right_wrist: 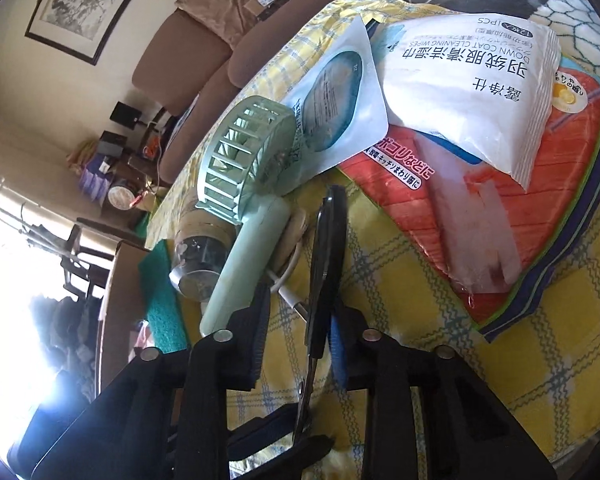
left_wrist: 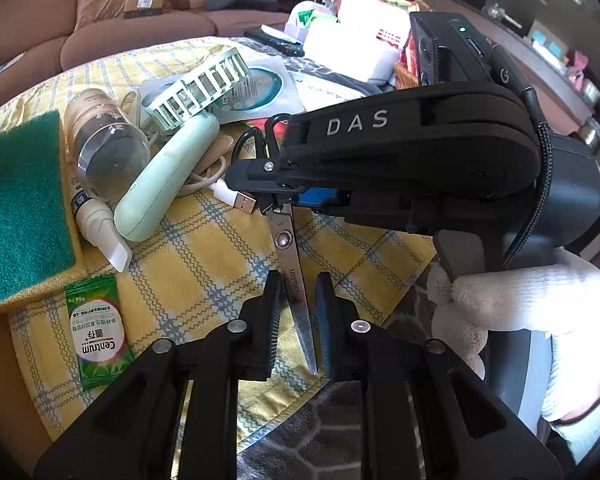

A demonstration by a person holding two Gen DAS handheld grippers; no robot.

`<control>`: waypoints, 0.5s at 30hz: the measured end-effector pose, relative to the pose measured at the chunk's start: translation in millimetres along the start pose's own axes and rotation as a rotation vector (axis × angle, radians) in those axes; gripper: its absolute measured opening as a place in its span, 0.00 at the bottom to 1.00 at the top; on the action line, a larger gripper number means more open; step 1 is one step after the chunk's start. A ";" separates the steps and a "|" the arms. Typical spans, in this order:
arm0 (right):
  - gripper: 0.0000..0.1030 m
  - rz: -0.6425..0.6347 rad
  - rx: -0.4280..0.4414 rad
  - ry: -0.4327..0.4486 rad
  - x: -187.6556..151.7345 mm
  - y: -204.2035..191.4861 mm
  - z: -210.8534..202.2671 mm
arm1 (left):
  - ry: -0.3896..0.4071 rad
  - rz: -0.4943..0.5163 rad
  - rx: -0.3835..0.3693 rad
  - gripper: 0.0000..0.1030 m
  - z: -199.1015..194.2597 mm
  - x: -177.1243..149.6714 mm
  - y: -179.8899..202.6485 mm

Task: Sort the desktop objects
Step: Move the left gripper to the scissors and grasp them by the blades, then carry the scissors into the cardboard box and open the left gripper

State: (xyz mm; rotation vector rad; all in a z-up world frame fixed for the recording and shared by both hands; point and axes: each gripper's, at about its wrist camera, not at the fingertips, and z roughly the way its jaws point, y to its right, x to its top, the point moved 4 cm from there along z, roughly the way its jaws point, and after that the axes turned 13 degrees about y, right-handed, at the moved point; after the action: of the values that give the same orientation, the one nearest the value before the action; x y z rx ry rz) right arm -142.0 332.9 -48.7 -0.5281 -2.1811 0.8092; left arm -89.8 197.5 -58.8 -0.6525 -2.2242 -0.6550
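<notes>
Writing first: the right gripper's (left_wrist: 276,196) black body reads "DAS" in the left wrist view, and the scissors' (left_wrist: 296,280) blade carries small engraved lettering too fine to read. A green sachet (left_wrist: 98,330) near the cloth's near left edge says "Centrum". The right wrist view shows a white pack (right_wrist: 472,92) printed "DOWN COAT CLEANING WIPES" lying on an orange pack (right_wrist: 500,208) with Japanese print.

The scissors sit on the yellow checked cloth (left_wrist: 204,256), held at both ends. The left gripper (left_wrist: 298,320) is narrowed onto the blades near the tip; the right gripper (right_wrist: 300,340) is narrowed onto the black handle loops (right_wrist: 328,256).

Only the left view shows the white-gloved hand (left_wrist: 512,300), the green sponge (left_wrist: 20,208) at the cloth's left edge and a USB plug (left_wrist: 242,202). The mint handheld fan (right_wrist: 244,184) appears in both.
</notes>
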 end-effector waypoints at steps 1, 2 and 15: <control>0.12 -0.005 -0.004 0.006 0.4 1.3 -0.2 | -0.002 -0.003 0.001 0.11 -0.4 0.2 -0.6; 0.12 0.002 0.004 0.011 0.6 2.8 -1.2 | -0.003 -0.008 -0.001 0.11 -0.6 0.1 -0.9; 0.10 0.110 0.193 0.078 15.0 -10.6 -42.2 | 0.017 -0.046 -0.027 0.09 -7.4 13.8 7.4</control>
State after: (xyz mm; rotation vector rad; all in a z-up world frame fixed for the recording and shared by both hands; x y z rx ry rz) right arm -120.9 350.2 -11.7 -0.5751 -1.9918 1.0286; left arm -90.1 201.9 -42.0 -0.6086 -2.2235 -0.7120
